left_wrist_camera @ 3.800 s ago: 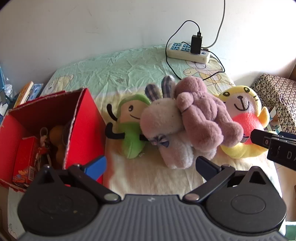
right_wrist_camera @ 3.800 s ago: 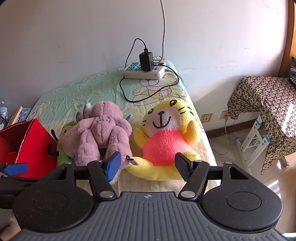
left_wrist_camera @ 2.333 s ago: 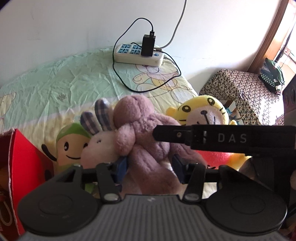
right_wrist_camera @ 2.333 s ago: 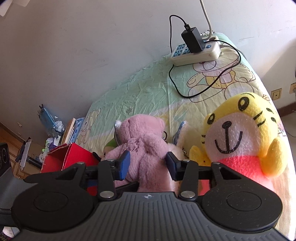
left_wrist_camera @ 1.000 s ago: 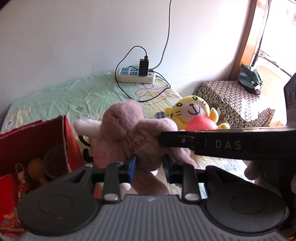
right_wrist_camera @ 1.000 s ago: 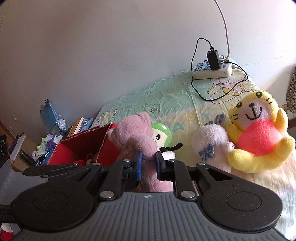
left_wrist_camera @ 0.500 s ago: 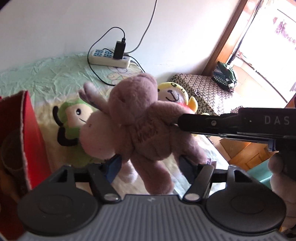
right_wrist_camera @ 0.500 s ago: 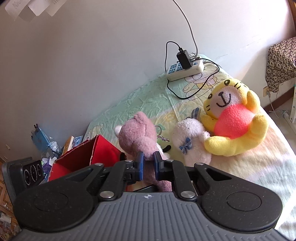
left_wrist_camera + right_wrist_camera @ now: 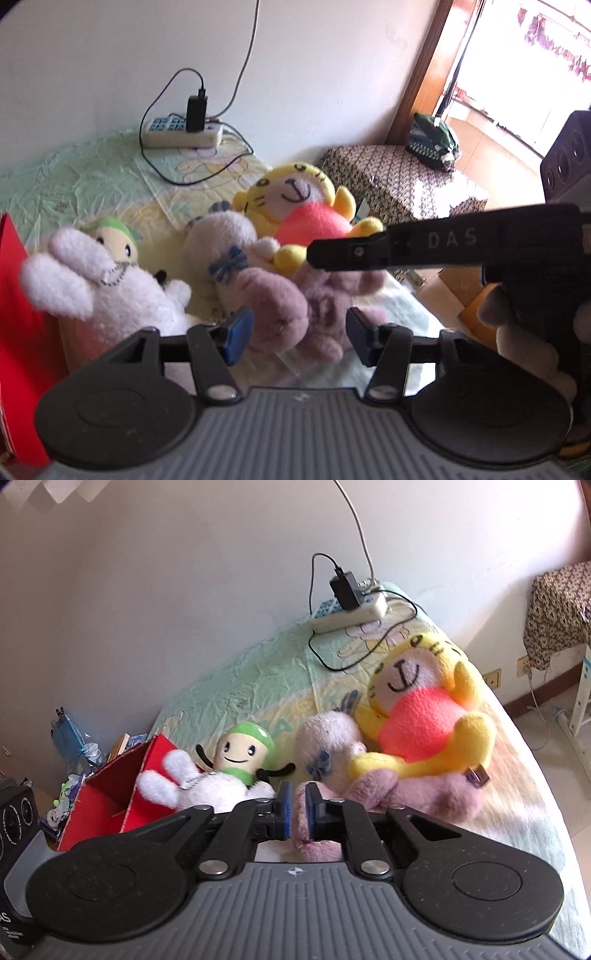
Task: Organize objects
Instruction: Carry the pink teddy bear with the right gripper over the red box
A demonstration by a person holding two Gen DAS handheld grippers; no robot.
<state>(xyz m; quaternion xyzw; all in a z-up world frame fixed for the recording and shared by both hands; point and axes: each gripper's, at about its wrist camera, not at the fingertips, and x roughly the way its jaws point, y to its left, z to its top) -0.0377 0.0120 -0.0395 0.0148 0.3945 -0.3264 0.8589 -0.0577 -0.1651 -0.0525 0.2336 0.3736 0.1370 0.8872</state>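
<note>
A mauve plush bear (image 9: 295, 310) lies low on the bed in front of the yellow tiger plush (image 9: 295, 199). My right gripper (image 9: 298, 812) is shut on part of the mauve bear (image 9: 417, 790); it shows as a black bar in the left wrist view (image 9: 424, 243). My left gripper (image 9: 295, 332) is open, its fingers on either side of the bear, not pinching. A white bunny plush (image 9: 96, 280), a green-capped doll (image 9: 242, 753) and a pale plush with a blue bow (image 9: 325, 742) sit in a row. The red box (image 9: 110, 794) stands at the left.
A power strip (image 9: 183, 134) with a black charger and cables lies at the bed's far end by the wall. A table under a patterned cloth (image 9: 399, 181) stands right of the bed. Books and clutter (image 9: 74, 742) lie left of the box.
The mauve bear has gone from held up in the air to low on the bed before the tiger, still in my right gripper. A white bunny plush has come into view beside the red box.
</note>
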